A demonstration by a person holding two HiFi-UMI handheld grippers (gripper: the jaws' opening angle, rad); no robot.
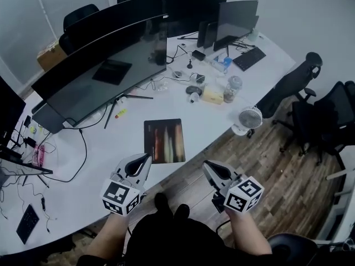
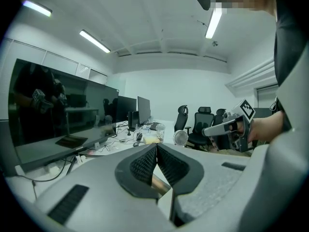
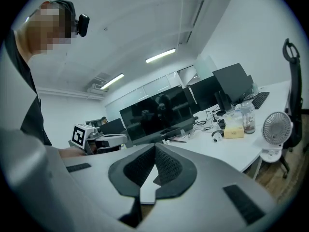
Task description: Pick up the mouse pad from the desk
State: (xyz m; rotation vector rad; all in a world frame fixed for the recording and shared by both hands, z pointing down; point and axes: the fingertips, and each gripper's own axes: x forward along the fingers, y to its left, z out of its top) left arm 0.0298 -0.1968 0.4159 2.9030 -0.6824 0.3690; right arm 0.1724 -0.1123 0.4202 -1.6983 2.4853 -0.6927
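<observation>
The mouse pad (image 1: 164, 141) is a dark rectangle with orange and pale streaks, lying flat on the white desk (image 1: 211, 121) close to its front edge. My left gripper (image 1: 145, 160) hovers just short of the pad's near left corner, jaws shut and empty (image 2: 157, 146). My right gripper (image 1: 208, 168) is off the desk edge over the wood floor, to the right of the pad, also shut with nothing in it (image 3: 155, 148). The pad is hidden behind the jaws in both gripper views. Each gripper sees the other: right gripper (image 2: 215, 129), left gripper (image 3: 113, 140).
Large curved monitors (image 1: 111, 65) stand behind the pad, with cables on the desk. A tissue box (image 1: 212, 96), a jar (image 1: 232, 88), a mouse (image 1: 193, 90) and a keyboard (image 1: 249, 58) lie further back. A small white fan (image 1: 248, 119) sits at the desk edge; office chairs (image 1: 310, 104) stand right.
</observation>
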